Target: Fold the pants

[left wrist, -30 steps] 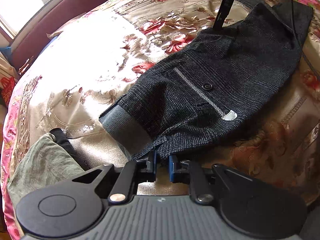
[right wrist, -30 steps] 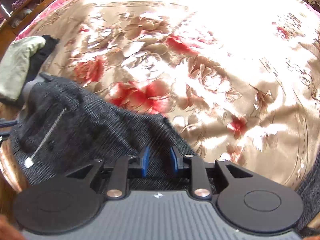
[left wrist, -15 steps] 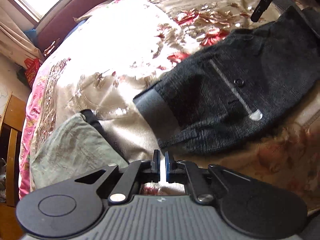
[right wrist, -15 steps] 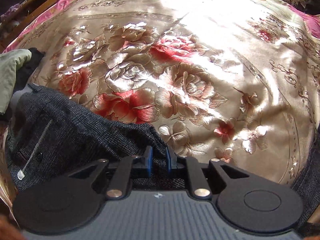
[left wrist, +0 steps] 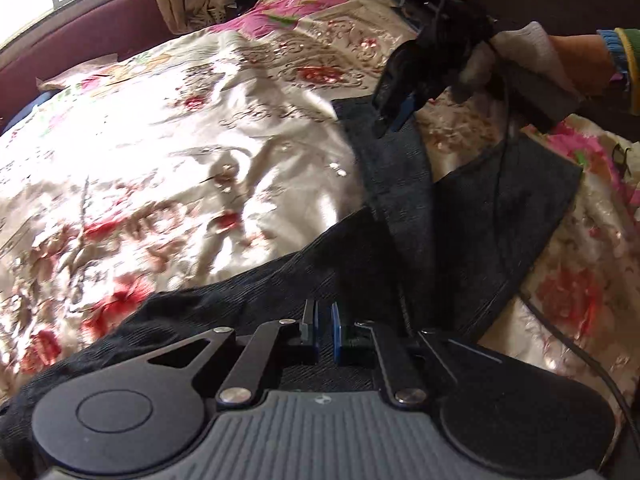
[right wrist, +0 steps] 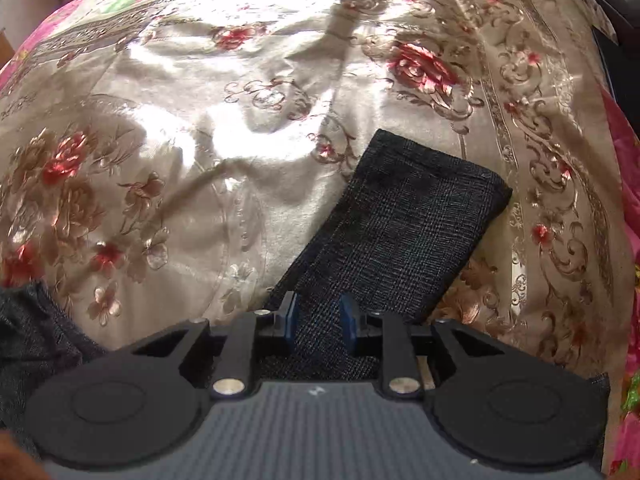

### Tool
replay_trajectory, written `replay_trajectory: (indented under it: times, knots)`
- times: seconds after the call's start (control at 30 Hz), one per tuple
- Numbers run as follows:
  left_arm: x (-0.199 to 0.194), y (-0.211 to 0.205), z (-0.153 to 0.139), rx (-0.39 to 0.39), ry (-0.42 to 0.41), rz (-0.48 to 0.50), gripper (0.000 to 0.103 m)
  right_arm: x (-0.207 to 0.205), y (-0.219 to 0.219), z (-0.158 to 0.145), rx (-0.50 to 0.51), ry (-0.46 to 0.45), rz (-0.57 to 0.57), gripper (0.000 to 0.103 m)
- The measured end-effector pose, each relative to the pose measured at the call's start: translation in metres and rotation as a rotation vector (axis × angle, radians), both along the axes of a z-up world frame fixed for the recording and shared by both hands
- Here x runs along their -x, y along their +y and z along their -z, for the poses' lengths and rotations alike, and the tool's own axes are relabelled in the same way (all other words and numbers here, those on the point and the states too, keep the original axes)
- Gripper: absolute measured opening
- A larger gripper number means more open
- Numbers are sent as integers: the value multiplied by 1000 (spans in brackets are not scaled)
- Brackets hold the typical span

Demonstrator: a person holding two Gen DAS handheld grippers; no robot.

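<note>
Dark checked pants (left wrist: 404,240) lying across our floral bedspread (left wrist: 168,152), leg end (right wrist: 416,216) flat on the satin, our left hand-held gripper (left wrist: 324,330) nearly closed over the fabric, grip uncertain, our right hand-held gripper (right wrist: 319,320) parted wider, straddling the leg.

Dark grey pants (left wrist: 404,216) lie across a floral satin bedspread (left wrist: 168,168). The left tongs (left wrist: 325,330) hover low over the fabric, blue pads (left wrist: 335,332) nearly together with a narrow gap. Farther off, the right tongs (left wrist: 394,118) point down at a pant leg, held by a gloved hand (left wrist: 524,54). A black cable (left wrist: 560,328) trails across the bedspread.
</note>
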State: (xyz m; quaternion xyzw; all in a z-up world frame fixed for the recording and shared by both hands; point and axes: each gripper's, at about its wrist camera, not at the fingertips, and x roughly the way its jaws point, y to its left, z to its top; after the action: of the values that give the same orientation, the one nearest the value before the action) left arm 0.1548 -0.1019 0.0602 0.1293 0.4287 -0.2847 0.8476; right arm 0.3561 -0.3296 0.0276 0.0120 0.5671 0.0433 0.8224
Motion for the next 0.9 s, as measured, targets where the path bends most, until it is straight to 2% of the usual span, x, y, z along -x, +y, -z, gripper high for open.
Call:
replay_trajectory:
  times: [0.07, 0.17, 0.23, 0.33, 0.43, 0.47, 0.5, 0.53, 0.6, 0.7, 0.9]
  knots:
    - [-9, -22, 6, 39, -4, 48, 29, -17, 1, 6, 7, -8, 44, 32]
    - [-17, -48, 20, 49, 21, 95, 31, -41, 4, 17, 17, -9, 103, 33]
    - [-19, -59, 31, 29, 27, 114, 31, -55, 9, 29, 17, 21, 133, 33]
    - [-21, -67, 48, -15, 59, 104, 32, -63, 8, 50, 101, 63, 178, 34]
    - [-19, -69, 61, -35, 75, 102, 32, -62, -4, 55, 78, 59, 203, 31]
    - [-18, -69, 63, -36, 77, 105, 32, -62, -7, 54, 74, 60, 203, 25]
    - [-19, -69, 65, -36, 78, 107, 32, -62, -11, 53, 70, 64, 199, 11]
    - [-19, -69, 65, -35, 82, 106, 32, -61, -18, 50, 43, 72, 199, 8]
    - [-22, -70, 65, -20, 90, 100, 26, -52, -32, 42, 6, 63, 225, 3]
    - [-24, -70, 56, -2, 58, 108, 19, -31, -53, 13, -80, -2, 270, 3]
    - [-26, -79, 25, 19, -23, 153, 17, 39, -106, -69, -256, -176, 353, 0]
